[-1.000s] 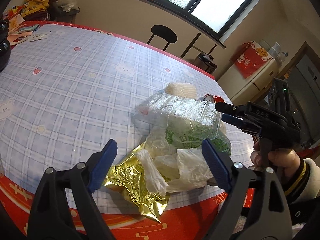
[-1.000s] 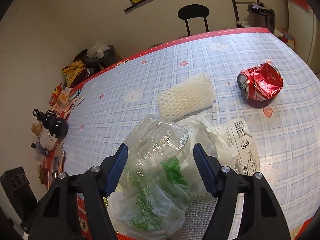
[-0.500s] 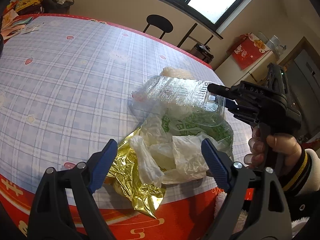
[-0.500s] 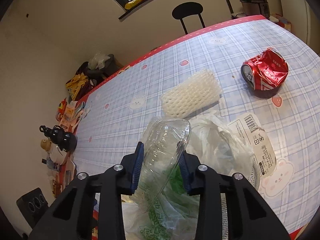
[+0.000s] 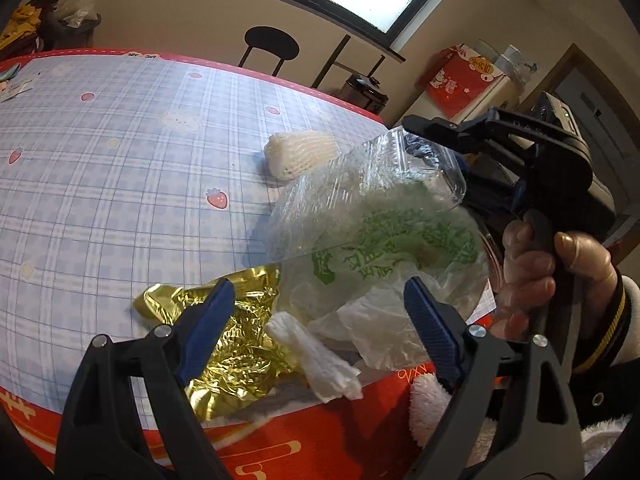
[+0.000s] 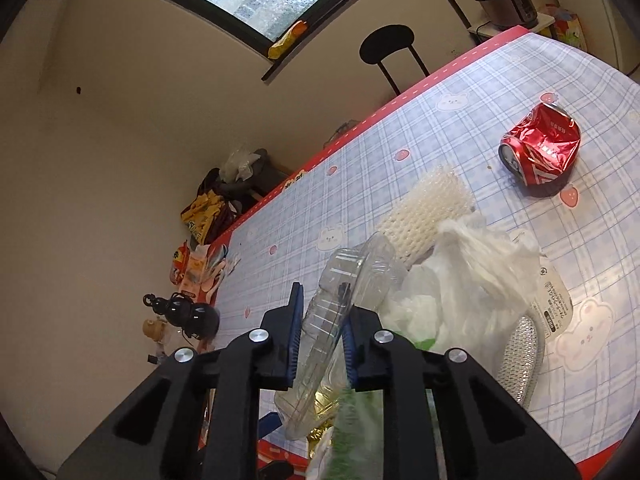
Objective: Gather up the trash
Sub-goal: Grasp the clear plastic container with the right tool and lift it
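A pile of trash lies at the near edge of the checked table [image 5: 120, 168]. My right gripper [image 6: 322, 312] has its jaws closing on a clear plastic container [image 6: 340, 276], which is squashed flat between the blue pads and tilted up. In the left wrist view that container [image 5: 360, 200] hangs over a plastic bag with green print [image 5: 400, 248], held by the right gripper [image 5: 432, 148]. My left gripper [image 5: 318, 292] is open just above a crumpled gold foil wrapper [image 5: 236, 336] and a white plastic scrap [image 5: 320, 356], with nothing gripped.
A white foam net sleeve [image 6: 428, 208] lies behind the pile. A crushed red can [image 6: 540, 148] sits farther right, and a labelled packet [image 6: 554, 296] lies beside the white bag [image 6: 472, 264]. Small items crowd the table's far left corner [image 6: 192, 276]. A black chair [image 5: 272, 46] stands beyond.
The right gripper's jaws closed from wide apart onto the clear container, flattening it, then lifted and rolled it. The left gripper moved in closer over the foil and bags.
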Available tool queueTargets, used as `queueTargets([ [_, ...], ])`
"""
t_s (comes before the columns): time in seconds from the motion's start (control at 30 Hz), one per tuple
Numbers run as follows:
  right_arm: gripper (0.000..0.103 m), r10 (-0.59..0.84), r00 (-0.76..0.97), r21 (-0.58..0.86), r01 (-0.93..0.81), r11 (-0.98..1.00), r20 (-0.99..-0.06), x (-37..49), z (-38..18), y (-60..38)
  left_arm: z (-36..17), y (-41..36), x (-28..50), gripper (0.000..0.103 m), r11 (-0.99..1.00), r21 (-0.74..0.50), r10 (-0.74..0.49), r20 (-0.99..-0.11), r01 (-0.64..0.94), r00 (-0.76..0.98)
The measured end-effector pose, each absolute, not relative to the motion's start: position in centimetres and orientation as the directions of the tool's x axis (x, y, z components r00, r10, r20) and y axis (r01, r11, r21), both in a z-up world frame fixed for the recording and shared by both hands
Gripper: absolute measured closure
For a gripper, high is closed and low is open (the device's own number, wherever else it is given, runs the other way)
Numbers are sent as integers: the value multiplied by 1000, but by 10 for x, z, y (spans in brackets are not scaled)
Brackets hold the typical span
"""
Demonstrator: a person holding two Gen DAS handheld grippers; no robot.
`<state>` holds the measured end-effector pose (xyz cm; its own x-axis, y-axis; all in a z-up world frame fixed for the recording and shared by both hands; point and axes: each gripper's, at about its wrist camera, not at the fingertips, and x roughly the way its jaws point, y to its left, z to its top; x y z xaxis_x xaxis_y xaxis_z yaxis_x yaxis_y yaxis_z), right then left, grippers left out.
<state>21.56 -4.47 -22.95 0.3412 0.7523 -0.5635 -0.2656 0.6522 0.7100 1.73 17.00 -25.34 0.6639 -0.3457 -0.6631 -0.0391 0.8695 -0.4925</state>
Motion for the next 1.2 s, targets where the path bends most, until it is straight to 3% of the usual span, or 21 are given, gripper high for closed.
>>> queueTargets([
  [0.1,83,723,327,685,-243,687,-609,215,-240,-48,-253,169,18,17,867,-497,-357,-659,-28,662],
  [0.23,84,733,322,699,-236,675,-599,213,-243,-55,-255,162,22,17,863,-505,-380,-661,-9,647],
  [0.77,88,839,418,770,-383,510,-348,205,-160,-85,-244,124,37,10,870,-482,-438,-660,105,611],
  [1.0,88,780,495,689,-410,598,-383,188,-147,-115,-250,97,55,7,886,-447,-433,-710,120,556],
  [1.2,88,745,534,633,-427,646,-400,172,-141,-133,-275,84,79,7,927,-371,-350,-792,61,500],
])
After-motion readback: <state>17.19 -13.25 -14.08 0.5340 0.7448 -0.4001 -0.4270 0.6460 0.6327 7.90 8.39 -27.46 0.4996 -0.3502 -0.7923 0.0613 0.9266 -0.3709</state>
